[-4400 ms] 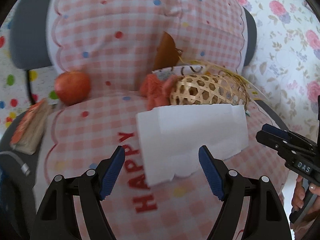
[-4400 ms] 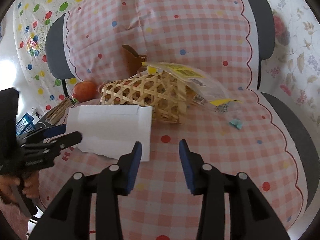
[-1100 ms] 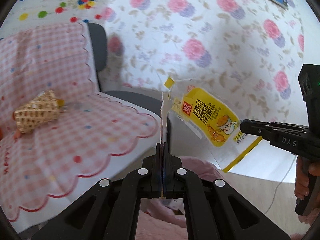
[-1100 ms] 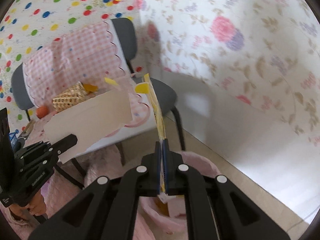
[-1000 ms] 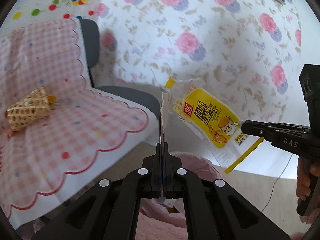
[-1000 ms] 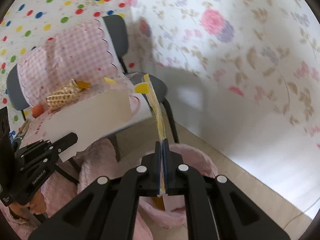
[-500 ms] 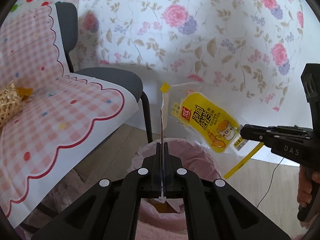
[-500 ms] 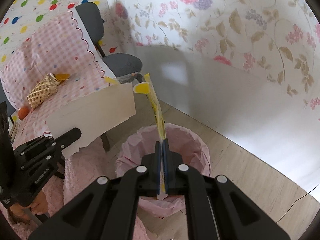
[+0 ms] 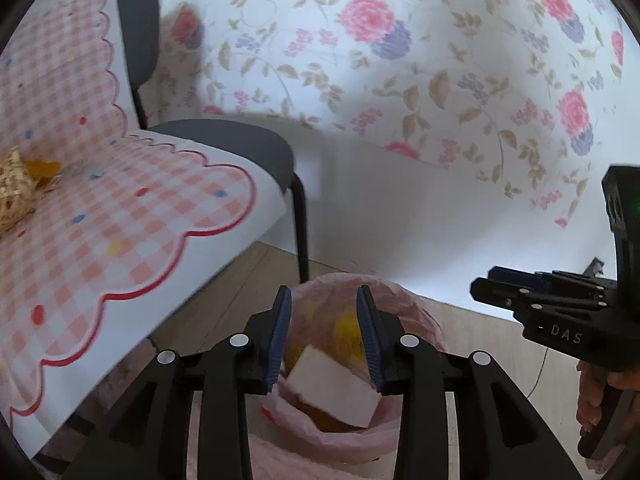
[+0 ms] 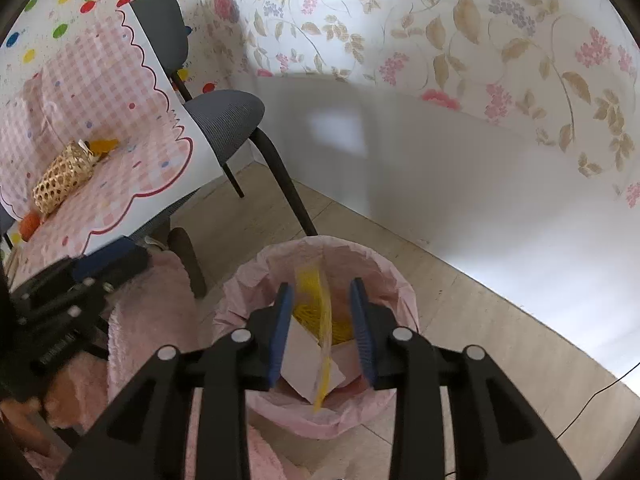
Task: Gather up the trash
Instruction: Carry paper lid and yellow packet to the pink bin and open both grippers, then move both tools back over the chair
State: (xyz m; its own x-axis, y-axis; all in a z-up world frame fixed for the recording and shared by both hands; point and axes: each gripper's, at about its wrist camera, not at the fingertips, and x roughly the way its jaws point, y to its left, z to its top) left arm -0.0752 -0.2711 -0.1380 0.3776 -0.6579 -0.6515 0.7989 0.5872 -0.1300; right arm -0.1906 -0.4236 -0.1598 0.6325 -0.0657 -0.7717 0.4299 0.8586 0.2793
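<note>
left gripper point(image 9: 324, 332): jaws just opened, nothing between | white paper point(image 9: 334, 386) lies in the bin point(image 10: 396, 276) | right gripper point(image 10: 322, 326): jaws just opened, yellow wrapper point(image 10: 322, 320) loose between them (falling, blurred) | risk: wrapper may catch a pad or the bag rim

The white paper bag point(image 9: 334, 384) lies tilted inside the bin with the pink liner point(image 10: 360, 256) — near the middle. The yellow snack wrapper point(image 10: 320, 320) stands on its edge over the paper — inside the bin too.
</note>
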